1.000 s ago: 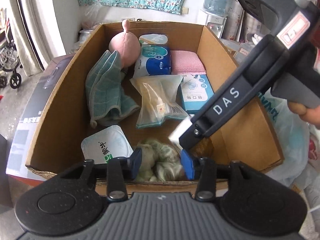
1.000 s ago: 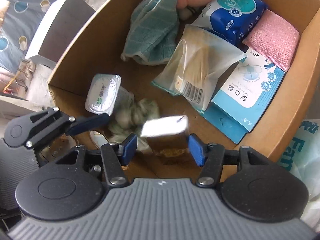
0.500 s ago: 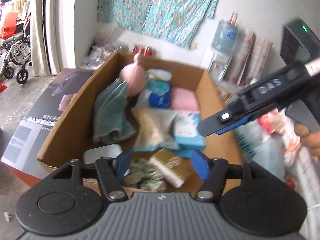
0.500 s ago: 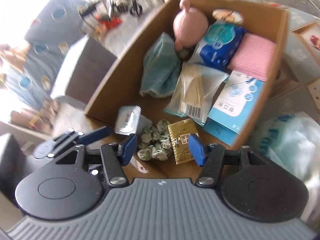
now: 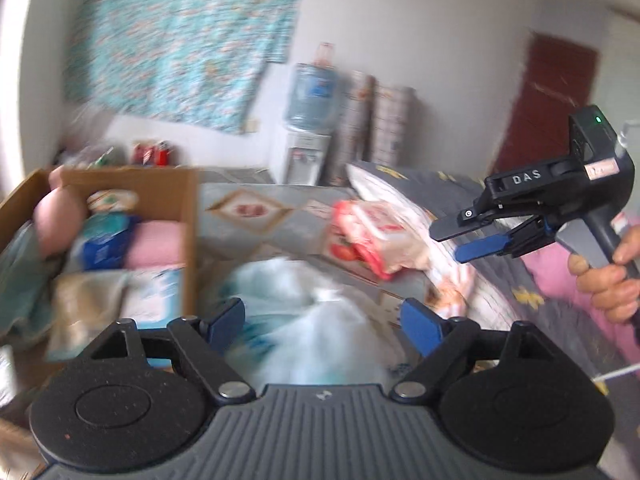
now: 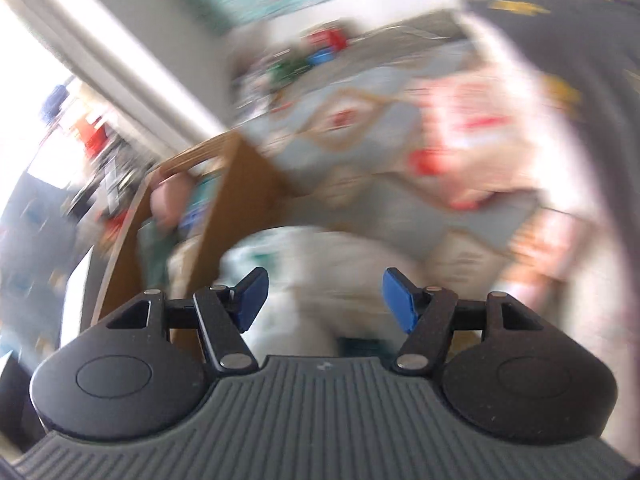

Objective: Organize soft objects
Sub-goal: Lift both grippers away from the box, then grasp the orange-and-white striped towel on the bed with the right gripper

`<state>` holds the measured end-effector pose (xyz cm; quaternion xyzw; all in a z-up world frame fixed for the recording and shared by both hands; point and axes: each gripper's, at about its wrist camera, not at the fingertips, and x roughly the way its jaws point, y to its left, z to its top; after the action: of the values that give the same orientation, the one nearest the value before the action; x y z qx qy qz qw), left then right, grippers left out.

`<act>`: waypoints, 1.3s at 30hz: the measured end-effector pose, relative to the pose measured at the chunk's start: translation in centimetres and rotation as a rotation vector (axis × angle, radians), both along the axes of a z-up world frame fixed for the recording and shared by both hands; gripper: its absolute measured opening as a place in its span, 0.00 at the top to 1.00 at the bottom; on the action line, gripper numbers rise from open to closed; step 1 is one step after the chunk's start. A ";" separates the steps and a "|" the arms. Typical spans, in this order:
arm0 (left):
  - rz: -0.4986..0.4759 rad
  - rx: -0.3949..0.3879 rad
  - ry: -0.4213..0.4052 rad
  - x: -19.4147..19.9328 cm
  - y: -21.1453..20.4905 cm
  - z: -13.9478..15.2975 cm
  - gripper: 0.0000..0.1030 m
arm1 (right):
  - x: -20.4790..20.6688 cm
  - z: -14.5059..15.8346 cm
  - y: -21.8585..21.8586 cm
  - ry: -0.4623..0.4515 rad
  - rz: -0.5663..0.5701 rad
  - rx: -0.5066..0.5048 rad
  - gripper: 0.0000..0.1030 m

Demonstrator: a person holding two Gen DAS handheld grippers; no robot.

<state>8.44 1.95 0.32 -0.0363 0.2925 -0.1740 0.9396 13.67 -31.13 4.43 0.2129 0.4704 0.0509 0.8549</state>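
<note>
Both grippers are off the cardboard box [image 5: 188,216] and empty. Left gripper [image 5: 324,320]: jaws spread wide and opening, nothing between them, only a crumpled white-and-teal plastic bag [image 5: 316,320] below. Right gripper [image 5: 476,240], held in a hand [image 5: 608,276] at the right edge of the left view: jaws apart and opening, nothing pinched; its own camera also shows empty blue pads [image 6: 252,296].

Risks, as judged from here:
- Both views are motion-smeared, the right one badly. Picking a target now invites a grab at the wrong thing or a clipped box wall.
- The bag is thin and loose. Jaws would likely catch a fold only and drag it, or snag it while going for something else.
- The red-and-white soft pack [image 5: 368,236] lies on the patterned bed cover [image 5: 256,212] against a grey pillow [image 5: 404,184]. A squeeze would deform it, and it could slip.

Soft things already in the box, at the left: a pink plush [image 5: 56,216], a pink cloth [image 5: 154,244], a teal towel [image 5: 20,280], and blue-and-white packs [image 5: 104,240]. All are blurred, no finer detail readable.
</note>
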 end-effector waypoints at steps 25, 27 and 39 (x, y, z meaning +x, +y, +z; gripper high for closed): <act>-0.214 0.121 0.109 3.0 -12.4 -6.1 0.16 | -3.0 -13.0 -10.7 0.058 -0.276 0.281 0.70; -0.237 0.122 0.128 3.1 -13.3 -6.4 0.16 | -3.9 -13.0 -10.1 0.073 -0.253 0.331 0.70; -0.364 0.128 0.311 1.6 -16.3 -8.8 0.40 | -10.1 -10.8 -5.5 0.078 -0.091 0.436 0.71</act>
<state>10.05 -14.39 -8.44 0.0500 0.4458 -0.3138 0.8368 3.60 -36.62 -6.40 0.4156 0.4708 0.1045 0.7712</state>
